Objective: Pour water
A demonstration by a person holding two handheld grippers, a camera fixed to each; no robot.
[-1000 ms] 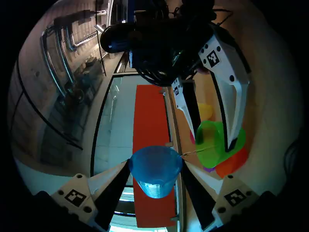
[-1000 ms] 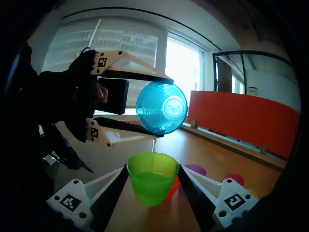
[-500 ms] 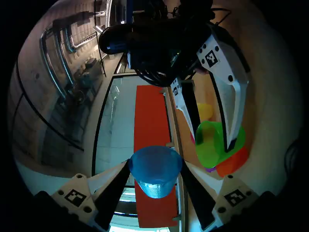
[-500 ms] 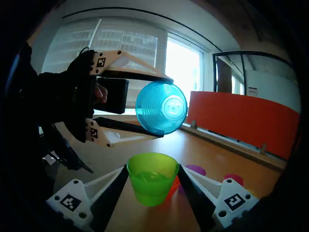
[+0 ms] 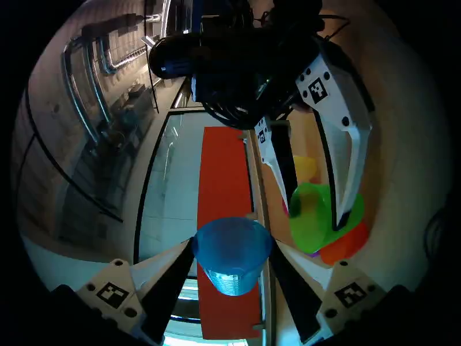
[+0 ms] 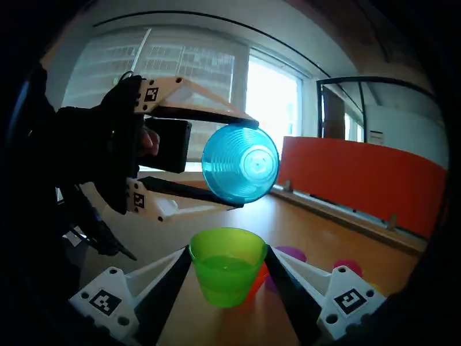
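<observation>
My left gripper [image 5: 231, 266] is shut on a clear blue cup [image 5: 231, 255]. In the right gripper view that blue cup [image 6: 240, 164] lies tipped on its side, bottom toward the camera, held by the left gripper [image 6: 245, 162] above and behind the green cup. My right gripper [image 6: 227, 277] is shut on a translucent green cup [image 6: 227, 272] that stands upright with water in it. No stream runs between the cups. In the left gripper view the green cup [image 5: 314, 216] sits between the right gripper's white fingers [image 5: 346, 135], close to the right of the blue cup.
A wooden table [image 6: 322, 236] lies below, backed by an orange partition [image 6: 369, 173] and bright windows. Purple [image 6: 291, 254], pink [image 6: 347, 267] and orange [image 6: 260, 275] cups stand behind the green one. A dark-sleeved hand [image 6: 109, 150] holds the left gripper.
A thin stream fell from the blue cup into the green cup a second ago; it has stopped. The blue cup has shifted slightly left and up. Both grips are unchanged.
</observation>
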